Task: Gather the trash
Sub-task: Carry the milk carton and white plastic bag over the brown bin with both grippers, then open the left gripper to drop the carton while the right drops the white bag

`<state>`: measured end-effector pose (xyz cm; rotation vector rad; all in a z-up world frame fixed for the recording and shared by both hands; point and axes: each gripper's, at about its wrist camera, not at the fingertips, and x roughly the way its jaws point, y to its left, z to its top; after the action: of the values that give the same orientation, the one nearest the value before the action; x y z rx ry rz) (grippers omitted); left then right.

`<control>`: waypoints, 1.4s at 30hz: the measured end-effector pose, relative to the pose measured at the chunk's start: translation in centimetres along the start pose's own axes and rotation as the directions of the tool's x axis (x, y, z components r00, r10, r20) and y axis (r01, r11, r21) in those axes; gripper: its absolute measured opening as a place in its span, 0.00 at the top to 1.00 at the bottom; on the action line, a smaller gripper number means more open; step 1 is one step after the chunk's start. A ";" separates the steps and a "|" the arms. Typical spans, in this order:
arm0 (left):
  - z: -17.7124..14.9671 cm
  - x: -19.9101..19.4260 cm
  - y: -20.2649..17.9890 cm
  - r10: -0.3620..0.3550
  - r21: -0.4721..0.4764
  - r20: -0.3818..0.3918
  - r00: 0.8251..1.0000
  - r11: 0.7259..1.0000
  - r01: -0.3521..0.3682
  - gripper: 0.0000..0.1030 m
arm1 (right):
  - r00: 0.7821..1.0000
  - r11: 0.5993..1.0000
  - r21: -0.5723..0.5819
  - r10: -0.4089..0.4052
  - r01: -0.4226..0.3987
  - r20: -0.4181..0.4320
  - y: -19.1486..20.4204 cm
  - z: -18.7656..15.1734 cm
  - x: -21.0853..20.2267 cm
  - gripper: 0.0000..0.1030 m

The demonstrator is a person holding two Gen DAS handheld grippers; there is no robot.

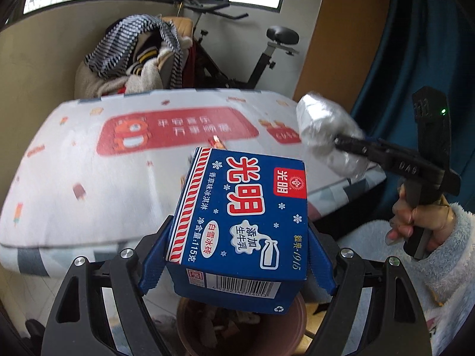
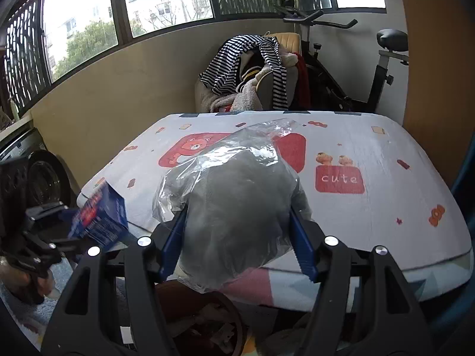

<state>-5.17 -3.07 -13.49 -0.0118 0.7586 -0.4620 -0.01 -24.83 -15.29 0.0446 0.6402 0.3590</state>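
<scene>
Left gripper (image 1: 237, 255) jaws clamp the blue carton (image 1: 240, 222); right gripper (image 2: 237, 252) jaws pinch a clear plastic bag (image 2: 234, 204). Both hang off the worktop (image 2: 386, 207) near edge, above a brown bin (image 2: 204, 323).

A desk (image 2: 371, 154) wears a white cloth printed with red bear panels and the word "cute". Behind it, an armchair (image 2: 289, 40) is heaped with clothes, a navy-and-white striped top (image 2: 237, 59) draped on top. An exercise bike (image 2: 383, 68) stands just beside the chair, against the wall. Windows (image 2: 89, 23) show trees and buildings. A washing machine (image 2: 41, 175) sits at far left.
</scene>
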 end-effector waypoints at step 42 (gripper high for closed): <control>-2.6 -6.2 6.3 0.164 -0.182 0.062 0.985 0.972 -0.150 0.10 | 0.948 0.962 -0.170 0.163 -0.215 -0.274 8.0 -5.2 1.2 0.35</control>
<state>-8.31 5.54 -12.36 -0.1340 0.7175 -0.2407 -4.67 -17.30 -19.00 -0.1337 0.8577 0.6212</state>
